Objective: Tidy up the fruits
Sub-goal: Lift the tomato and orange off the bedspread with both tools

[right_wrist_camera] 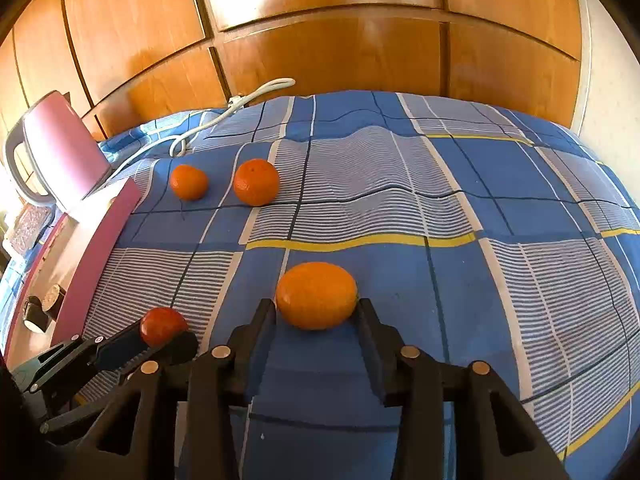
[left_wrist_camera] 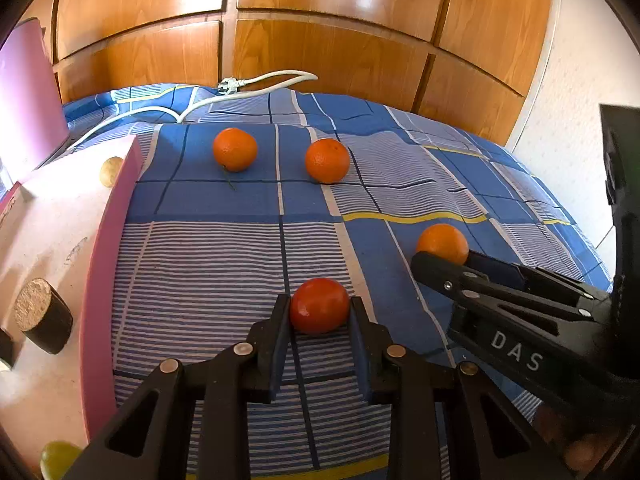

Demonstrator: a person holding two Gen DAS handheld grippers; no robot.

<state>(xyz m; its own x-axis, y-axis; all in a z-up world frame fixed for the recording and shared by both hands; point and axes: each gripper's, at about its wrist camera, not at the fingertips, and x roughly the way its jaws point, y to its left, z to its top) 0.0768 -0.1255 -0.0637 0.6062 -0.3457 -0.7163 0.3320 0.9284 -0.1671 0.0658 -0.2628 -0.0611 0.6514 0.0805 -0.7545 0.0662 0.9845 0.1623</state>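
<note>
My left gripper [left_wrist_camera: 319, 306] has its two fingers touching both sides of a red-orange mandarin [left_wrist_camera: 319, 305] that rests on the blue checked bedspread [left_wrist_camera: 224, 264]. My right gripper [right_wrist_camera: 316, 306] has its fingers against both sides of a larger orange mandarin [right_wrist_camera: 316, 295], also resting on the bedspread [right_wrist_camera: 460, 288]. Each gripper shows in the other's view: the right gripper [left_wrist_camera: 434, 258] beside its mandarin [left_wrist_camera: 442, 242], the left gripper [right_wrist_camera: 168, 334] on the red-orange mandarin [right_wrist_camera: 162, 325]. Two more mandarins [left_wrist_camera: 234, 149] [left_wrist_camera: 327, 160] lie farther back, also seen in the right wrist view [right_wrist_camera: 189, 182] [right_wrist_camera: 256, 182].
A pink-rimmed white tray [left_wrist_camera: 108, 248] lies at the left, holding a cork-topped dark cylinder [left_wrist_camera: 42, 320], a pale round fruit [left_wrist_camera: 111, 171] and a green fruit [left_wrist_camera: 58, 458]. A pink kettle [right_wrist_camera: 64, 148] and a white power cable [left_wrist_camera: 248, 86] are behind. Wooden wardrobe doors [left_wrist_camera: 320, 40] stand at the back.
</note>
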